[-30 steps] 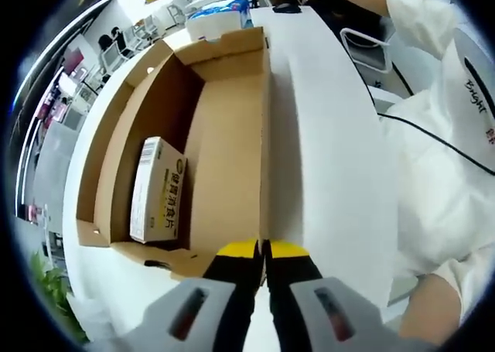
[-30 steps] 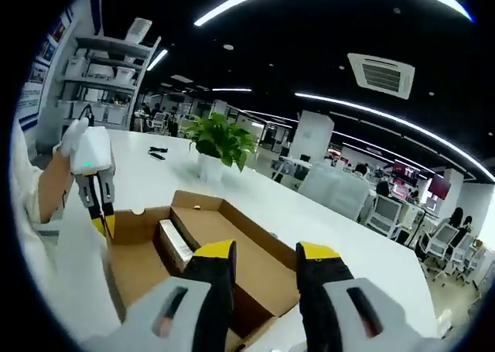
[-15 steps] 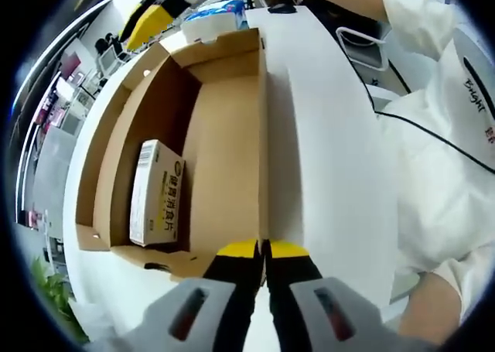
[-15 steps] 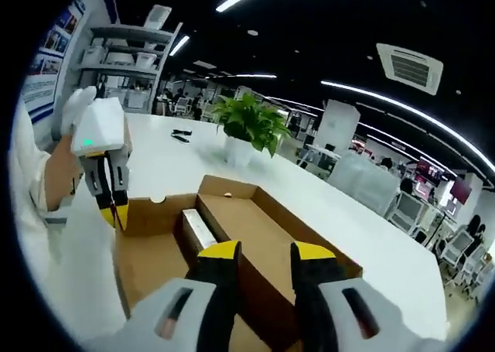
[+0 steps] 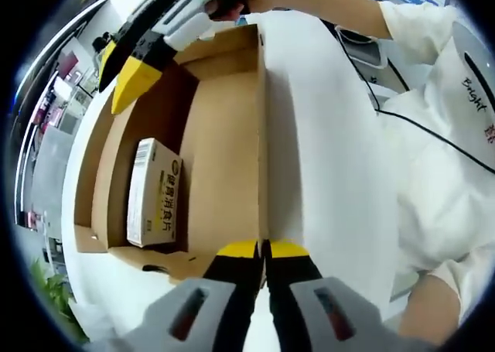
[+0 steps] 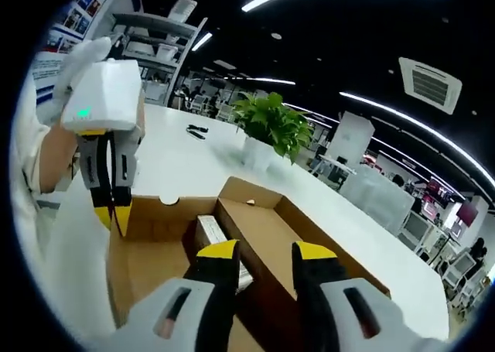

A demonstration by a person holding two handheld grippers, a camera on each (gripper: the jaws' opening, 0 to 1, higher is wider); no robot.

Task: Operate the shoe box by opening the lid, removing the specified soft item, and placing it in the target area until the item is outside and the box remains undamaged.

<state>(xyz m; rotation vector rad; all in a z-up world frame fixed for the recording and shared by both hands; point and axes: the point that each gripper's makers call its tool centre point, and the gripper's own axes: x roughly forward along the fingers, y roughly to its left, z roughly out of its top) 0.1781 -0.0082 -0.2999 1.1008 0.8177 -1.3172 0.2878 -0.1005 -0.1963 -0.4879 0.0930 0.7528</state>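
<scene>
The small packet (image 5: 152, 191) is lying flat in the shoe box (image 5: 224, 147), against its wall beside the lid (image 5: 325, 135), which is lying open on the white table (image 6: 182, 170). You are pinching the lid's edge with your left gripper (image 5: 264, 249), jaws clenched. Your right gripper (image 6: 264, 251) is hovering over the box with its jaws released, holding nothing.

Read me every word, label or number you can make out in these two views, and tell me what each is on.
"Bright": black letters on the person's white sleeve, left gripper view; the last letters blur.
Small carton in the open shoe box: green Chinese characters and a barcode, too small to read.
Wall posters, right gripper view: too blurred to read.
</scene>
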